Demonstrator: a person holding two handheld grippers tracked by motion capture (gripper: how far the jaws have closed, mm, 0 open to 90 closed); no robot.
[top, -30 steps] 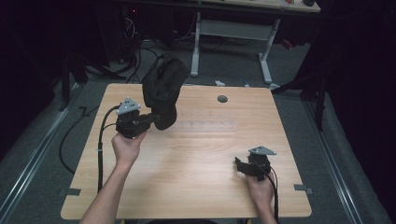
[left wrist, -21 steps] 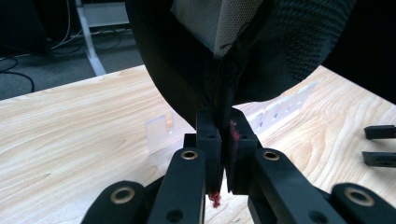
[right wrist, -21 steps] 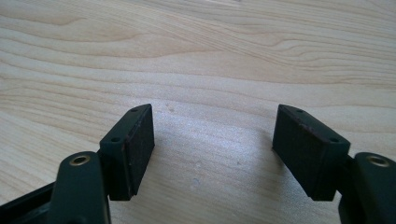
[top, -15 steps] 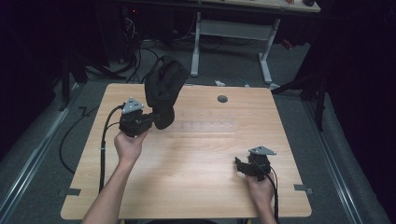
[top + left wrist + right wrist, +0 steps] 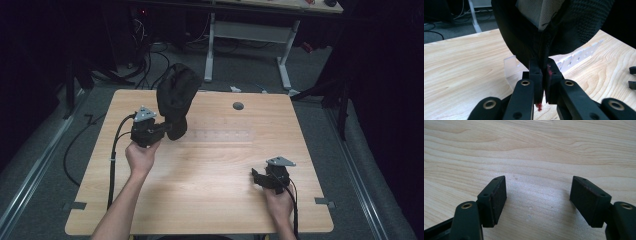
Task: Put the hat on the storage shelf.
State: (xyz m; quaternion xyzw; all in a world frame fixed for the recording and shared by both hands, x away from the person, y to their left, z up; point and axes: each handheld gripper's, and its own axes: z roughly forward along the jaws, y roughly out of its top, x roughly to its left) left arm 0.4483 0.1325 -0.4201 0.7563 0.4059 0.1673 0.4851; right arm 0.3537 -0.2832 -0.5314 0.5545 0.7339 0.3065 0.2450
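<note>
Two claws work this bench point(image 5: 210, 195). High view: the left claw point(image 5: 162, 129), left of centre, lifts a black shoe point(image 5: 175, 102) above a clear rack point(image 5: 222, 136); the right claw point(image 5: 259, 178) rests lower right. Left gripper view: its tips clench only the shoe's point(image 5: 544, 27) thin edge, so it could slip loose and knock the rack point(image 5: 579, 53). Right gripper view: that claw point(image 5: 537, 201) is spread, holding nothing, over bare wood.

The shoe point(image 5: 175, 100) is black all over, with a knit-looking mesh texture and a light grey lining inside. Table point(image 5: 210, 200) is pale wood with wavy grain. Clear plastic rack point(image 5: 576, 56) on it. Both grippers are black, with grey top plates.
</note>
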